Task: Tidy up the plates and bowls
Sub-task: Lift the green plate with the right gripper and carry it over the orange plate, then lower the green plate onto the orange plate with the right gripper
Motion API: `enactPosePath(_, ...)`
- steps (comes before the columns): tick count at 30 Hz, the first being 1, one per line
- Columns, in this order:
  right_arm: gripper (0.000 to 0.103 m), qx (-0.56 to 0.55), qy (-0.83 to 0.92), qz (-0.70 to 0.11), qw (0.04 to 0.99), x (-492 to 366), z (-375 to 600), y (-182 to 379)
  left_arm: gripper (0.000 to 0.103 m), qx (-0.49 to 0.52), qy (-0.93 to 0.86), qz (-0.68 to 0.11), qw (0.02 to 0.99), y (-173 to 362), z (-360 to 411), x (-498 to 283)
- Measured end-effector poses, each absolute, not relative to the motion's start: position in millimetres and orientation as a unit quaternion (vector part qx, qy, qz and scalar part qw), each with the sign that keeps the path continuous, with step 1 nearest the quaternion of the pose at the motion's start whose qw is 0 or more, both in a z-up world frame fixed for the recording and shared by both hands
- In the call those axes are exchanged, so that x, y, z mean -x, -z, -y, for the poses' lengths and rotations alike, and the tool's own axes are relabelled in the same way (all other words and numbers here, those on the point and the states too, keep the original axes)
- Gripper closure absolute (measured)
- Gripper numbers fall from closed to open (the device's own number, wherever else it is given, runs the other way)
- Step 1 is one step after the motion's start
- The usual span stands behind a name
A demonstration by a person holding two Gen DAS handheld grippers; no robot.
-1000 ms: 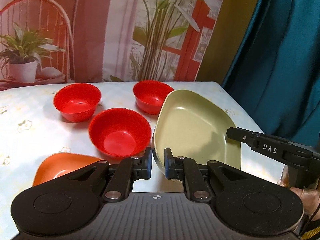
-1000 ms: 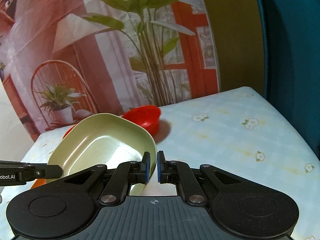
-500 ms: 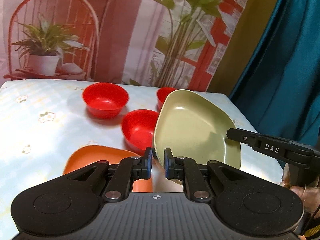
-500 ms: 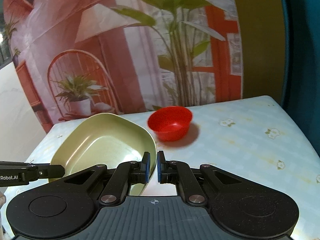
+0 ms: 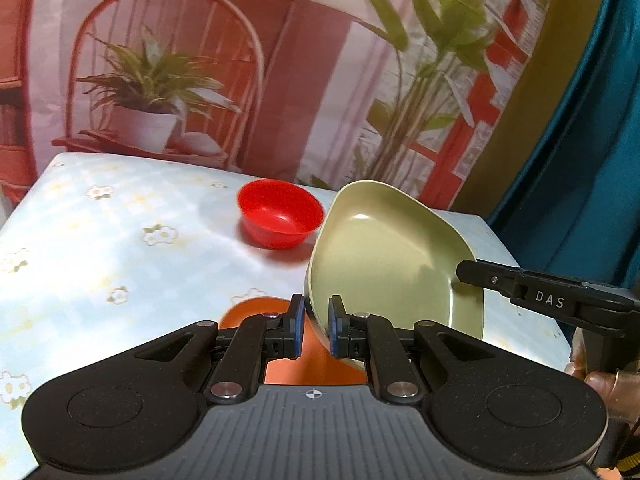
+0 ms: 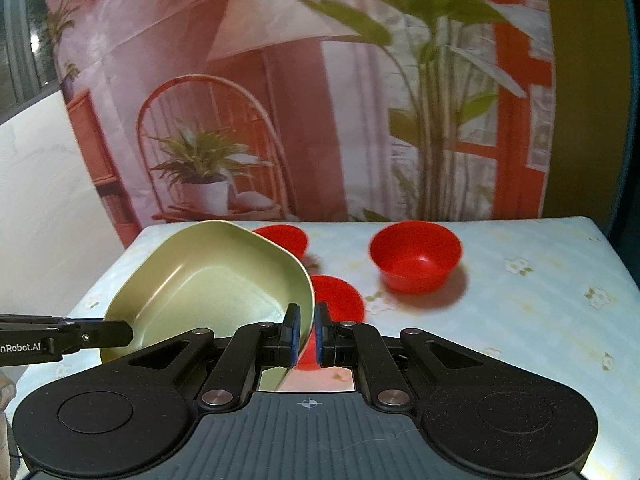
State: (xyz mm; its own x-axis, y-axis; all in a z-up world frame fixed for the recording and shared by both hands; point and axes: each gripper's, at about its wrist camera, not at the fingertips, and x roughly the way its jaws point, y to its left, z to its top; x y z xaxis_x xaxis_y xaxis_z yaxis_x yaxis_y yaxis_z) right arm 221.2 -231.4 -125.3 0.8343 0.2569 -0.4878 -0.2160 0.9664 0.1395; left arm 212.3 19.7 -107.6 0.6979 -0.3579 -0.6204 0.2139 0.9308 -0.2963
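The left gripper (image 5: 316,326) is clamped on the near rim of the green plate (image 5: 384,256), which is held tilted above the table (image 5: 100,248). The right gripper (image 6: 306,334) is clamped on the opposite rim (both pairs of fingers pinch the plate wall). Directly beneath sits an orange plate (image 5: 256,310), partly hidden. Farther back, three red bowls rest on the floral tablecloth: one near (image 6: 338,298), one at right (image 6: 416,256), one behind the plate (image 6: 282,238).
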Motion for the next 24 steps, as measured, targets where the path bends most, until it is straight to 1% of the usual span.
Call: enactPosePath(24, 0.095, -0.002, -0.170, -0.275, 0.946, -248, 166, 132, 0.090, 0.130, 0.100, -0.371, 0.914, 123, -66, -210)
